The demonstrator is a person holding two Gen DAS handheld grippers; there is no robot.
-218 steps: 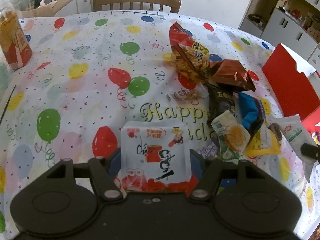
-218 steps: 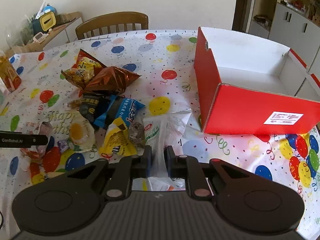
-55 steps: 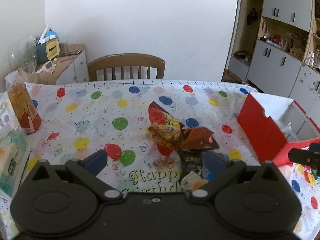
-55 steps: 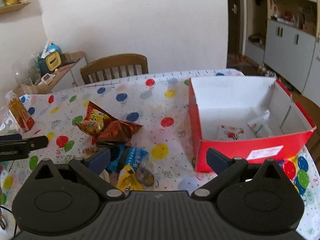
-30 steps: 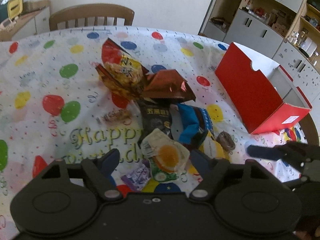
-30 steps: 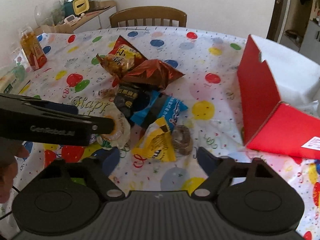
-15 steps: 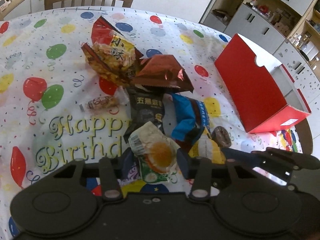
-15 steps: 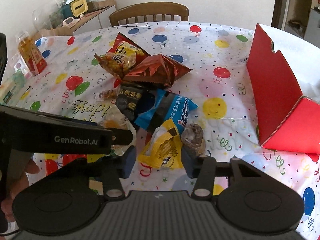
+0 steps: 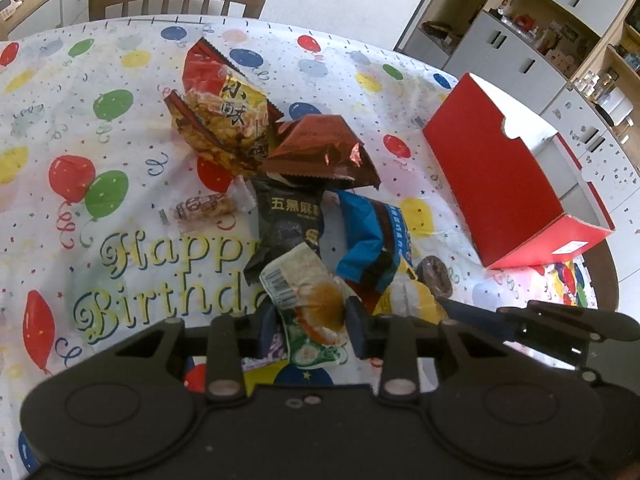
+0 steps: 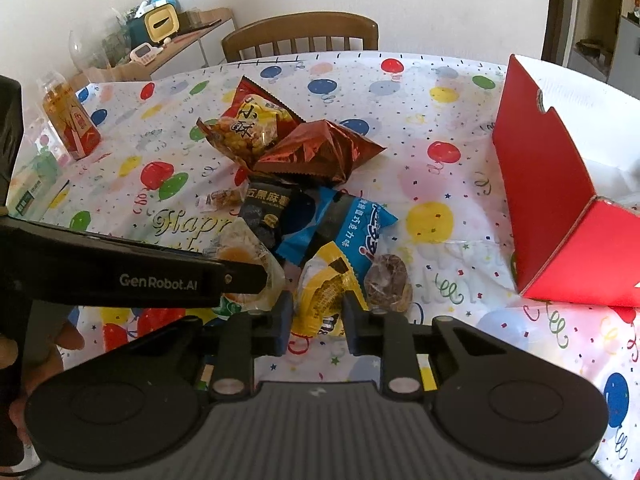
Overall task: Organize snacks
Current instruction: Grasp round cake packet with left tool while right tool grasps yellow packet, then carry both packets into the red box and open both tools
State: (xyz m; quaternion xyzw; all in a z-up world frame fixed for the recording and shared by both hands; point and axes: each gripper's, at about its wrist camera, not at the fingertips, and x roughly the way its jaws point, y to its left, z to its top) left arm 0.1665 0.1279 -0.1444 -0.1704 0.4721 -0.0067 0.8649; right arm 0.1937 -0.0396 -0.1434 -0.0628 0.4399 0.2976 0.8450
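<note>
Balloon tablecloth [image 9: 120,80] everywhere; left gripper [image 9: 312,330] grips the egg-print packet [image 9: 308,300], right gripper [image 10: 318,320] apparently clamps the yellow packet [image 10: 326,292]; only the right view shows the bottle [image 10: 70,128] at 10 o'clock.

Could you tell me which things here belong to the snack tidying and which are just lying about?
Job: left gripper around the egg-picture packet; right gripper around the yellow packet; blue packet; black packet; red box.

Lying about: drink bottle; chair; yellow clock.

Red box [image 10: 544,184], balloon-print tablecloth [image 10: 440,92], blue packet [image 10: 360,228], yellow packet [image 10: 324,292]
</note>
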